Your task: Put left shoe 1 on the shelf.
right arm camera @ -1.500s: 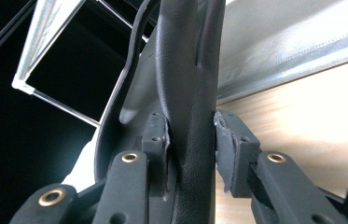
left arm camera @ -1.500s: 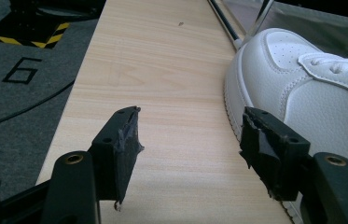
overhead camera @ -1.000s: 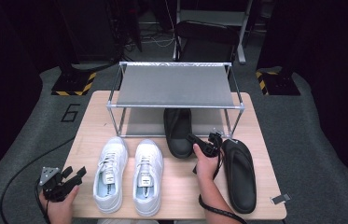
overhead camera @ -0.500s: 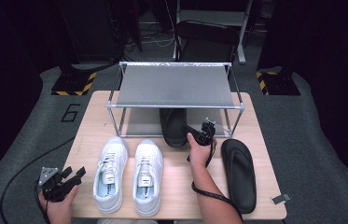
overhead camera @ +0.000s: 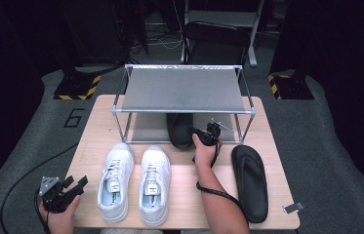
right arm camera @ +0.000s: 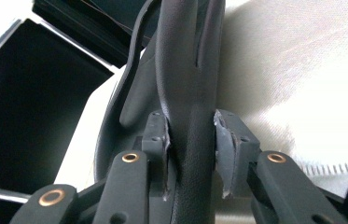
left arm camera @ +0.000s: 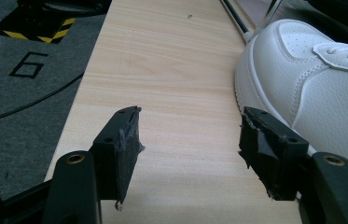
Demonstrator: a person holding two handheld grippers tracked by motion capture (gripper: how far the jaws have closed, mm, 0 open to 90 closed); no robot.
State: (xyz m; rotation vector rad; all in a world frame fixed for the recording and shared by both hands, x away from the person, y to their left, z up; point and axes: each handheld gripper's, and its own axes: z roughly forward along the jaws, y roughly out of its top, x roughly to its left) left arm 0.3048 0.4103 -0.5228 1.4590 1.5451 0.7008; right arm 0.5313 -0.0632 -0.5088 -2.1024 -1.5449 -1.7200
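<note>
**Right gripper feeding a black flip-flop under the rack**

Right gripper (overhead camera: 204, 134) is clamped on the black rubber flip-flop (overhead camera: 180, 130), its 2 jaws pinching the heel edge of the sole, as the right gripper view shows with the pads (right arm camera: 226, 140) pressed against the dark rubber (right arm camera: 188, 93). I grip it at the rear so the toe can lead into the low space beneath the grey mesh top of the metal-framed shoe rack (overhead camera: 183, 89). The flip-flop sits at about 12 o'clock from my right hand (overhead camera: 204, 152), partly under the rack's front bar.

Its matching black flip-flop (overhead camera: 250, 181) lies flat on the light wooden table (overhead camera: 184, 204) at roughly 4 o'clock from that hand, well apart, I judge waiting its turn. 2 white leather lace-up sneakers (overhead camera: 113, 181) (overhead camera: 154, 184) stand side by side at 8 o'clock, toes toward the rack.

Left gripper (overhead camera: 67, 187) idles at the table's near left corner, jaws spread wide with nothing between them; in its own view the pads (left arm camera: 127, 140) frame bare wood, and a sneaker's toe (left arm camera: 302, 79) sits at 2 o'clock.

Hard to make out: the rack's top hides the flip-flop's front half, so I cannot tell whether it rests on the lower shelf or hangs above it. In the right gripper view the background is washed out.
</note>
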